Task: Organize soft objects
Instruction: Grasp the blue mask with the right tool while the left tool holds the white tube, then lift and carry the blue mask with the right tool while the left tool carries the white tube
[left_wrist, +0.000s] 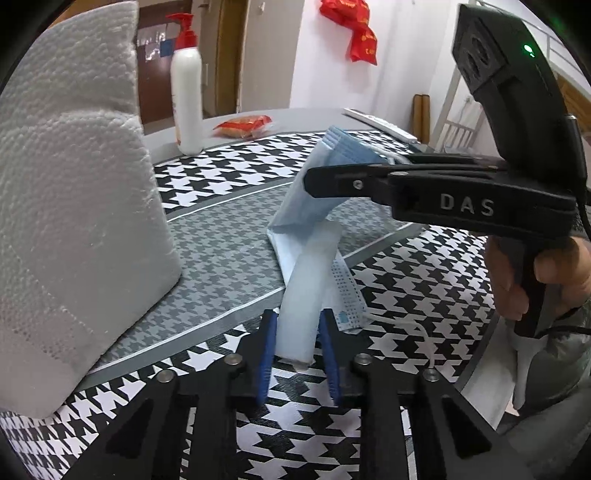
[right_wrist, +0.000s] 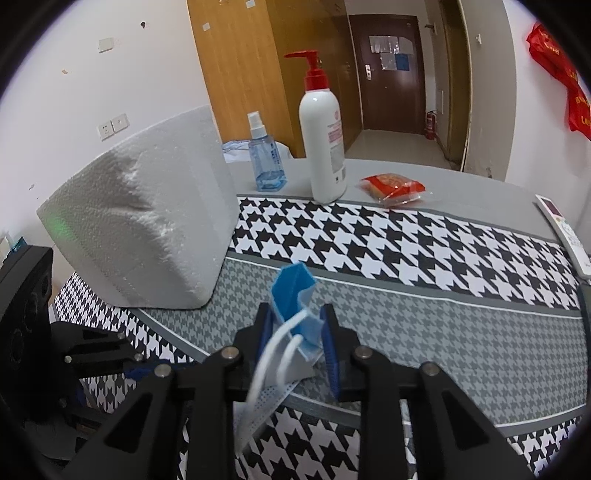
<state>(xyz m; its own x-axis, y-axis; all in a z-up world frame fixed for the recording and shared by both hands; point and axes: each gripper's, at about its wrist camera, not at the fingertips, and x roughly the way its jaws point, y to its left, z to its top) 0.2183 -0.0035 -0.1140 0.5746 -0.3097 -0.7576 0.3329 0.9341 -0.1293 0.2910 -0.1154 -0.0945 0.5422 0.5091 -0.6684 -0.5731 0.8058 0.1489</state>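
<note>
A blue and white face mask (left_wrist: 314, 206) hangs stretched and twisted above the houndstooth tablecloth (left_wrist: 229, 229). My left gripper (left_wrist: 297, 332) is shut on its lower white end. My right gripper (left_wrist: 369, 166) comes in from the right and is shut on the upper blue end. In the right wrist view, my right gripper (right_wrist: 295, 328) clamps the folded blue edge of the mask (right_wrist: 291, 291), with the white ear loops (right_wrist: 273, 354) hanging toward the camera. A large white paper towel pack (left_wrist: 70, 206) stands at the left, and also shows in the right wrist view (right_wrist: 144, 229).
A white pump bottle with a red top (right_wrist: 323, 136) and a small blue spray bottle (right_wrist: 266, 158) stand at the table's far edge. A red snack packet (right_wrist: 393, 186) lies near them. A white remote (right_wrist: 565, 232) lies at the right edge.
</note>
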